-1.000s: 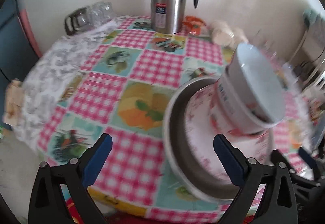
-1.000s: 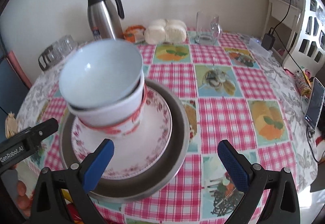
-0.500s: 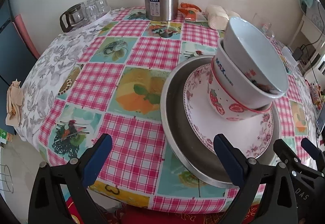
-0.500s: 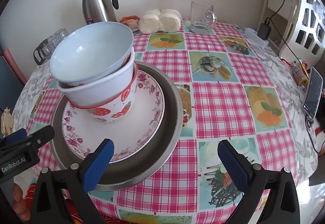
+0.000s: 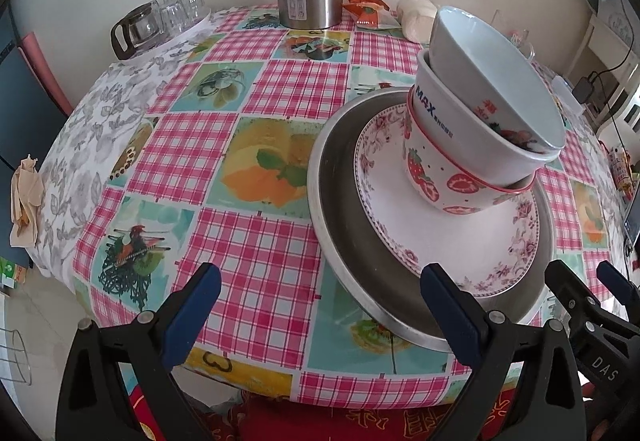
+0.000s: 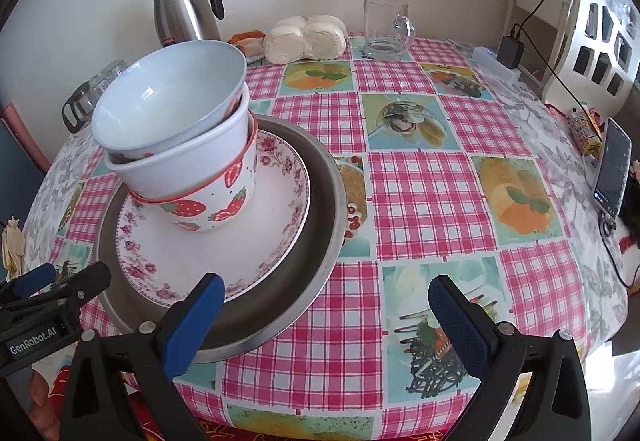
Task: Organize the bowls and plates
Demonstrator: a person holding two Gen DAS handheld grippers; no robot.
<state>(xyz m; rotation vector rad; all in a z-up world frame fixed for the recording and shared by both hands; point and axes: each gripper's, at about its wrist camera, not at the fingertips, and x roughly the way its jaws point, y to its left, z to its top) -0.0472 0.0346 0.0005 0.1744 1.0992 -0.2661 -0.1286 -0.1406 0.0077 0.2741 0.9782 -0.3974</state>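
Your left gripper [image 5: 320,305] and right gripper [image 6: 326,317] both hang with jaws spread, gripping nothing. Between them sits the steel tray [image 6: 320,217], carrying the floral plate [image 6: 276,237] and stacked bowls [image 6: 180,145].

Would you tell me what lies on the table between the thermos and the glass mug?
In the right wrist view, an orange packet and white buns lie between the thermos and the mug.

Glossy ceramic bowls [image 6: 172,137] and plate [image 6: 256,241] sit in a brushed metal tray [image 6: 320,209] on a shiny plastic tablecloth [image 6: 420,181].
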